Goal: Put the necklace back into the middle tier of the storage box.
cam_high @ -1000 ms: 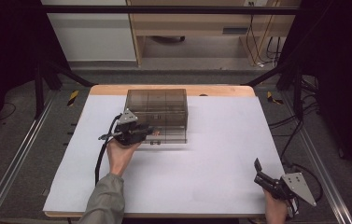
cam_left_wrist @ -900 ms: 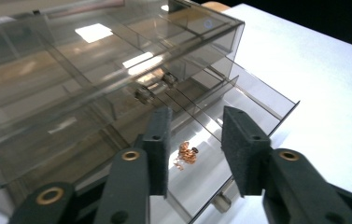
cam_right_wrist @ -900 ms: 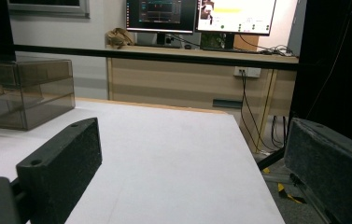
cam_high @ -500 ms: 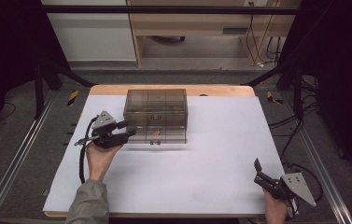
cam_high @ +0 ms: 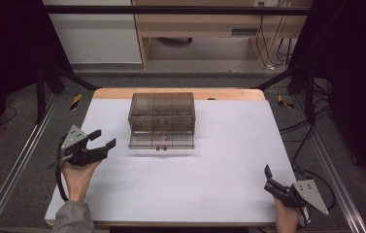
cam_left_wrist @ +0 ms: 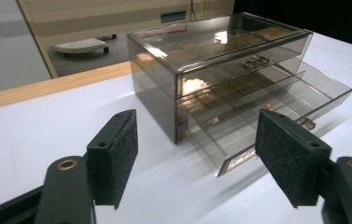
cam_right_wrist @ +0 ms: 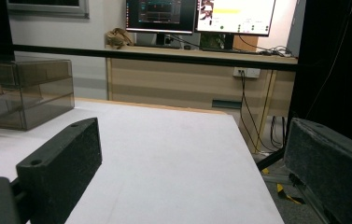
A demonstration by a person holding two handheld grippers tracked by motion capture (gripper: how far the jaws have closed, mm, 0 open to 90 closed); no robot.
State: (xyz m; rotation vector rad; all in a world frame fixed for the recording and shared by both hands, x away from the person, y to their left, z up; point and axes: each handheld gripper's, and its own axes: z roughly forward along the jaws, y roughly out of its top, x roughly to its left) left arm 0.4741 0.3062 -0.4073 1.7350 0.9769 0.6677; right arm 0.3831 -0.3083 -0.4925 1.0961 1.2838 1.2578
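A smoked clear drawer box [cam_high: 161, 112] stands at the table's far middle, its lowest drawer [cam_high: 162, 141] pulled out a little with a small coppery item [cam_high: 162, 139] inside. My left gripper [cam_high: 104, 137] hovers left of the box, apart from it. Its jaws have just been opening and nothing is between them. In the left gripper view the box [cam_left_wrist: 220, 60] and its pulled-out drawer [cam_left_wrist: 281, 107] lie beyond the open left gripper [cam_left_wrist: 201, 158]. My right gripper [cam_high: 268, 178] rests open at the near right corner. The right gripper [cam_right_wrist: 197, 168] holds nothing, with the box [cam_right_wrist: 24, 93] far off at the left.
White paper covers the table [cam_high: 219, 160], with a wooden edge [cam_high: 229, 93] at the back. Metal rails [cam_high: 20, 160] run along both sides. Beyond the table stand a wooden desk [cam_right_wrist: 173, 79] and monitors [cam_right_wrist: 197, 14].
My left gripper has pulled away leftward from the drawer front and its jaws have spread. The right gripper has not moved.
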